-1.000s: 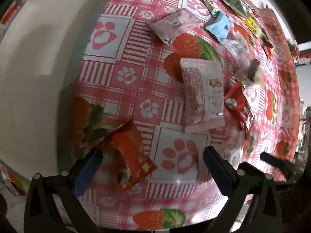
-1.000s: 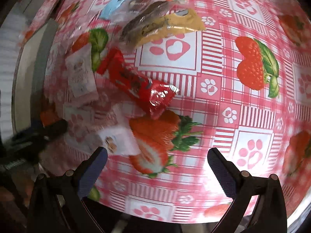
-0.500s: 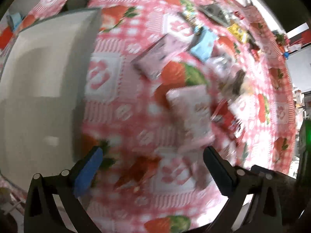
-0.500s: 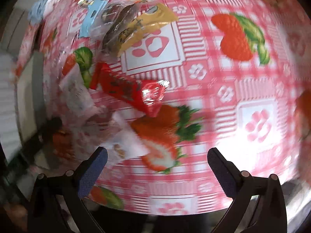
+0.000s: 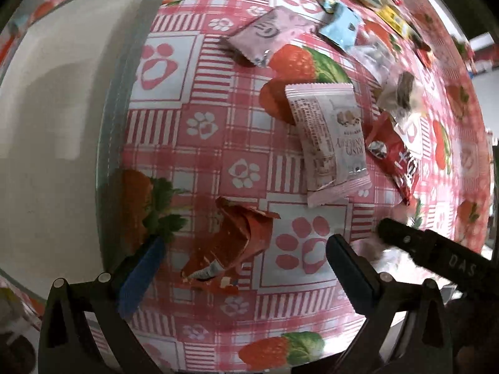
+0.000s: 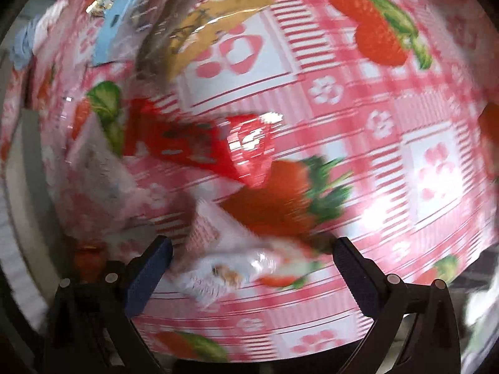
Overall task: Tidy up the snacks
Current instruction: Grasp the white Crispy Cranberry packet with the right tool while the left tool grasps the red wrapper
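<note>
Snack packets lie scattered on a pink strawberry-print tablecloth. My left gripper (image 5: 246,255) is open just above a crumpled orange-red packet (image 5: 232,244), which lies between its fingers. Beyond it sit a pale pink nut-bar packet (image 5: 330,138), a red wrapper (image 5: 394,159), a pink pouch (image 5: 268,32) and a light blue packet (image 5: 341,28). In the blurred right wrist view my right gripper (image 6: 252,265) is open over a white packet (image 6: 224,265), with a long red wrapper (image 6: 212,146) and a tan-and-brown packet (image 6: 199,25) farther off.
A white tray or bin (image 5: 53,131) fills the left side of the left wrist view, its wall next to the orange-red packet. The other gripper's black finger (image 5: 414,243) juts in at the right. More small packets (image 5: 389,15) lie at the far end.
The left gripper swung away and came back down over the orange-red packet, closer than before. The right gripper moved nearer the table, and the white packet now lies between its fingers; its view is blurred.
</note>
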The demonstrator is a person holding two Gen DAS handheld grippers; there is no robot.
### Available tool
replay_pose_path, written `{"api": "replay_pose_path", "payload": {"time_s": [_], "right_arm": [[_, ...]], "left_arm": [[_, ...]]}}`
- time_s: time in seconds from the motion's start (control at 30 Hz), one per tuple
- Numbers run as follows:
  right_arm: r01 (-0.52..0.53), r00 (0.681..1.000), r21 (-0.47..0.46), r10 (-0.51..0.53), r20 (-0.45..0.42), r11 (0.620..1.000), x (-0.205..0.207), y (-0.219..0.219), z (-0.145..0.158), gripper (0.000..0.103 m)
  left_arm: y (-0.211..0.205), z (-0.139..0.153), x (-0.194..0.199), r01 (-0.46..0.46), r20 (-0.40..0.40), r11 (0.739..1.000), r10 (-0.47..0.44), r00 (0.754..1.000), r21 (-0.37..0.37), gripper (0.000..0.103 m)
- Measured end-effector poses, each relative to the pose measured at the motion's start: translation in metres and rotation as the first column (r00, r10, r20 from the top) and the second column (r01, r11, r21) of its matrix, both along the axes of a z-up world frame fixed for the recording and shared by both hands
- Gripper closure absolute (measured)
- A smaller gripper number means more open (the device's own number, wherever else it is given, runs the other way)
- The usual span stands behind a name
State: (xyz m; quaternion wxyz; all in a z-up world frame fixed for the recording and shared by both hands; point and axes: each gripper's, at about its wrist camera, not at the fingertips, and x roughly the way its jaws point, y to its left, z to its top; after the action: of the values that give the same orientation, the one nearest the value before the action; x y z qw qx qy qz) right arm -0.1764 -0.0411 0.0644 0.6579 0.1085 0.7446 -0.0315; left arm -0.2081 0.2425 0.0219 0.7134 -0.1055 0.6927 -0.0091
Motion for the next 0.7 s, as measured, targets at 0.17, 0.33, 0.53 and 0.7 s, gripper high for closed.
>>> {"api": "replay_pose_path", "payload": {"time_s": [0.17, 0.33, 0.53, 0.7], "right_arm": [[0.005, 1.0, -0.084, -0.003, 0.021, 0.996, 0.008, -0.047, -0.003, 0.0], [0.096, 0.995, 0.019, -0.096, -0.006, 0.995, 0.003, -0.068, 0.002, 0.0], [-0.192, 0.981, 0.059, 0.189, 0.046, 0.98, -0.02, -0.023, 0.018, 0.0], [-0.667, 0.739, -0.019, 0.664, 0.113, 0.745, -0.051, 0.043, 0.034, 0.0]], "left_arm": [[-0.008, 0.004, 0.008, 0.097, 0.035, 0.995, -0.098, 0.995, 0.032, 0.0], [-0.018, 0.006, 0.009, 0.136, 0.033, 0.988, -0.139, 0.99, 0.075, 0.0], [-0.02, -0.006, 0.015, 0.168, 0.008, 0.981, -0.17, 0.985, 0.096, 0.0], [-0.037, -0.01, 0.015, 0.217, 0.007, 0.964, -0.221, 0.975, 0.151, 0.0]]}}
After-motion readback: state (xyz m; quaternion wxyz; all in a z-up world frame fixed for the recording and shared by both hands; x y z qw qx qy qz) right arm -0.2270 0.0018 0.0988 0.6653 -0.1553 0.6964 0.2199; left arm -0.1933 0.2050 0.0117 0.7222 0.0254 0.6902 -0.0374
